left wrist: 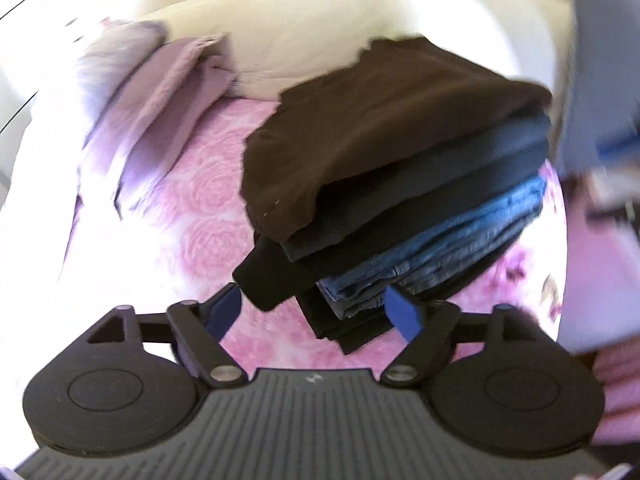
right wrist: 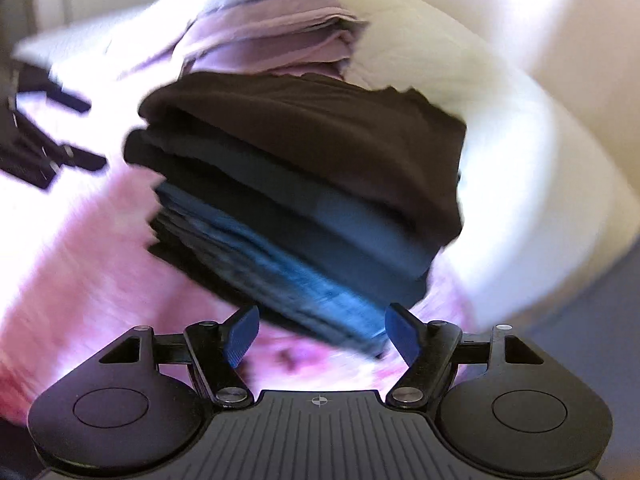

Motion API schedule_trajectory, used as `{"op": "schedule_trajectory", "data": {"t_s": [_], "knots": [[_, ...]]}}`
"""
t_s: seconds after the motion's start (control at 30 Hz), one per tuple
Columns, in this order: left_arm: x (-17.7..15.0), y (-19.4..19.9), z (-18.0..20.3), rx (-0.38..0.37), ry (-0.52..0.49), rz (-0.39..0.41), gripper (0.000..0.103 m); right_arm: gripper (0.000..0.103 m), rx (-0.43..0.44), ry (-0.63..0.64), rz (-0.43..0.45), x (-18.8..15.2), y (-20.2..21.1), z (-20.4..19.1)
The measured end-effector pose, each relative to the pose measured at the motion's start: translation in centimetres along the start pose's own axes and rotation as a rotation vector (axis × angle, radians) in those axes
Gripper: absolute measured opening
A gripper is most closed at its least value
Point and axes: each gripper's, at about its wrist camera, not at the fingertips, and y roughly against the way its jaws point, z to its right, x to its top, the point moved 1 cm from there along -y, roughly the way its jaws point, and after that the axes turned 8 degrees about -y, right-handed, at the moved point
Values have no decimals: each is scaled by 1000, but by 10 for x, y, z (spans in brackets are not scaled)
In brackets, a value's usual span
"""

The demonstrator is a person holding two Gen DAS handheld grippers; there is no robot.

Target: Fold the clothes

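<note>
While hovering near folded stack [left wrist: 400, 184] on pink bedspread [left wrist: 200, 216] | left gripper [left wrist: 316, 312] jaws apart, empty | right gripper [right wrist: 322, 332] jaws apart, empty

Motion blur smeared most of the right wrist view: the edges of the stack of folded clothes [right wrist: 304, 184] ran together, so its lower layers could not be counted. The dark objects [right wrist: 44, 148] at the left edge of that view were cut off and too streaked to identify. In the left wrist view, a grey and blue shape [left wrist: 600, 92] at the right edge was blurred and cropped beyond telling. The pink bedspread [left wrist: 208, 200] burned out to white toward the left, losing its pattern. The stack hid the bedspread beneath it.
</note>
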Motion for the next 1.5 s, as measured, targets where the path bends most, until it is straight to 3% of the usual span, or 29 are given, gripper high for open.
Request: {"op": "schedule_trajectory", "data": {"t_s": [0.17,0.3,0.43,0.73,1.13,1.3,1.5], "knots": [[-28,29,8,-69,113,22,80,74,-36,-196,52,-28,39,-25],[-59,63,14,-137,135,49,80,75,-105,-402,75,-57,76,-46],[-86,101,21,-172,128,70,83,77,-108,-592,104,-87,116,-69],[-120,158,29,-122,110,106,83,78,-138,-568,118,-109,165,-126],[-119,188,38,-118,192,126,83,79,-133,-514,141,-107,192,-133],[-117,196,44,-106,181,161,83,80,-136,-504,158,-105,198,-132],[-119,195,47,-91,168,146,85,80,-126,-495,177,-102,200,-133]]}}
